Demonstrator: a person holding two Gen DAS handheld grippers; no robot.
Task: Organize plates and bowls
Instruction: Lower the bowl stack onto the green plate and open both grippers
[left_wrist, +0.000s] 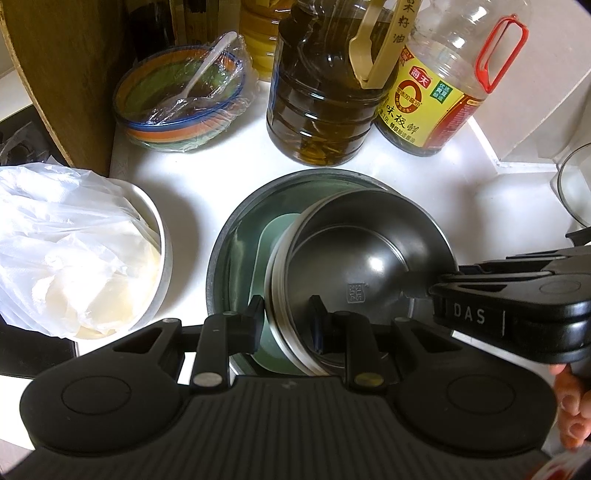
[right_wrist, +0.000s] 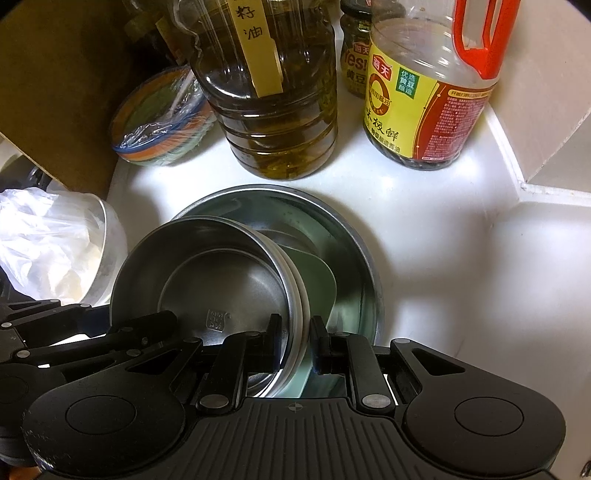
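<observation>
A: Where's the small round steel bowl (left_wrist: 365, 266)?

B: Tilted on stacked plates inside the wide steel basin (left_wrist: 236, 221) on the white counter (left_wrist: 229, 155), near its back edge by the oil jug (left_wrist: 321, 92). The left gripper (left_wrist: 286, 314) and the right gripper (right_wrist: 295, 336) each pinch the stack's rim.

A: Any difference between views?

B: Only the right wrist shows a small jar (right_wrist: 354, 55) behind the bottles; only the left shows a glass bowl (left_wrist: 576, 184) at the counter's right edge.

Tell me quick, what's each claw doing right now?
Left claw: closed on the near-left rim of the steel bowl stack.
Right claw: closed on the stack's opposite rim, pinching steel bowls and the green plate together.
</observation>
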